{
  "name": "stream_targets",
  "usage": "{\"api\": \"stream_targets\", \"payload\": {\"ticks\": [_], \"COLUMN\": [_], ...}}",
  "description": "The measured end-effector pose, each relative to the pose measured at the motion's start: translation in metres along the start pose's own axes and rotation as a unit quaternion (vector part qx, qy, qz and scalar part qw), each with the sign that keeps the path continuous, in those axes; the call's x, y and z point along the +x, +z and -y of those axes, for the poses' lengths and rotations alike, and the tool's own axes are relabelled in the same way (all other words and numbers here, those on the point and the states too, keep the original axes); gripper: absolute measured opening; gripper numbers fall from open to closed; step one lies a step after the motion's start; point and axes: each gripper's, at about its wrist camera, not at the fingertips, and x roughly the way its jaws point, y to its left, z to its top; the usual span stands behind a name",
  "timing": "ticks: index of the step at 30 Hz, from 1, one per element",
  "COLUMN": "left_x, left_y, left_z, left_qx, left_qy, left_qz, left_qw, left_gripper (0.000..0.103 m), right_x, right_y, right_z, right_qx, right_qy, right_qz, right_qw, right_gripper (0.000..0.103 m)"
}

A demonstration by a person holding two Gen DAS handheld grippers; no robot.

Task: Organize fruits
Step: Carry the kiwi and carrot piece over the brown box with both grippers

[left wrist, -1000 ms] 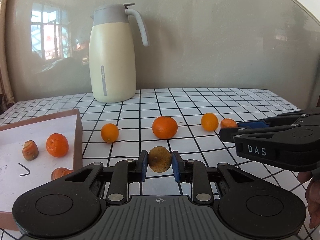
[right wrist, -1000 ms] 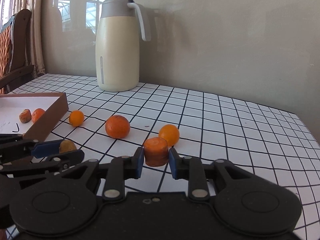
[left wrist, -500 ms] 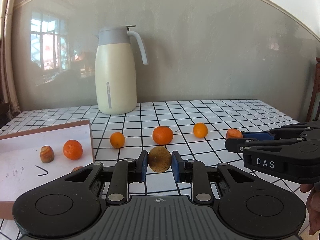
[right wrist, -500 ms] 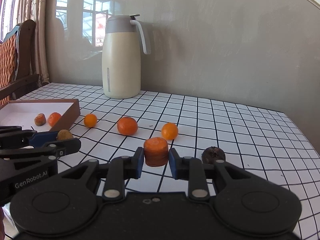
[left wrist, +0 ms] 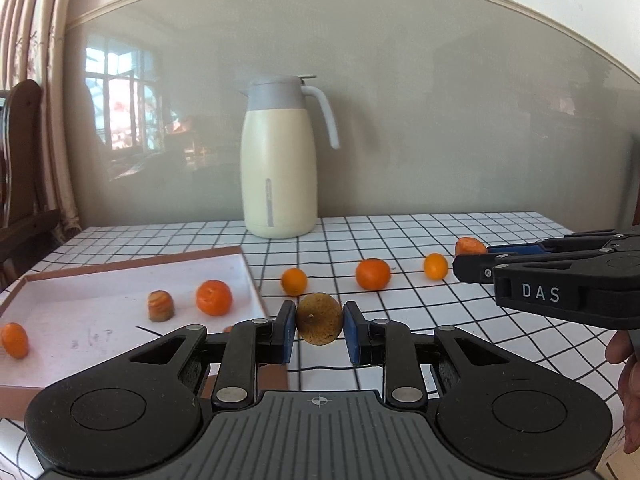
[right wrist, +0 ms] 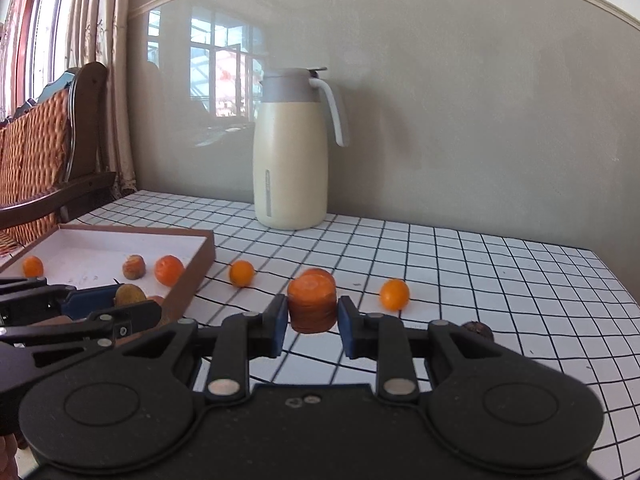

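Checked tabletop [left wrist: 400,240] fills both views, with a grey wall behind. Nearest, the left tool [left wrist: 319,330] is clenched on one brown fruit [left wrist: 319,324], and the right tool [right wrist: 313,316] grips one orange chunk [right wrist: 312,300]. Both are carried clear of the cloth. One tray [left wrist: 120,264] lies to the left of both tools, its edge just beside the left one, so the left hand is nearer. At least four pieces lie in the tray, three oranges [left wrist: 373,274] loose beyond, one dark fruit [right wrist: 478,330] right. Farthest stands one jug [left wrist: 280,160].
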Motion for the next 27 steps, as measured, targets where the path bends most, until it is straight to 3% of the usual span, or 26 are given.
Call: {"api": "stream_targets", "payload": {"ticks": [27], "left_x": [-0.03], "left_y": [0.002], "left_z": [-0.089], "left_qx": [-0.046], "left_qy": [0.068], "left_qz": [0.022], "left_qw": [0.9964], "left_gripper": [0.026], "right_x": [0.016], "right_y": [0.022], "right_z": [-0.088], "right_qx": [-0.046], "right_qy": [0.071], "right_qz": [0.025], "right_qw": [0.996], "right_gripper": [0.018]}}
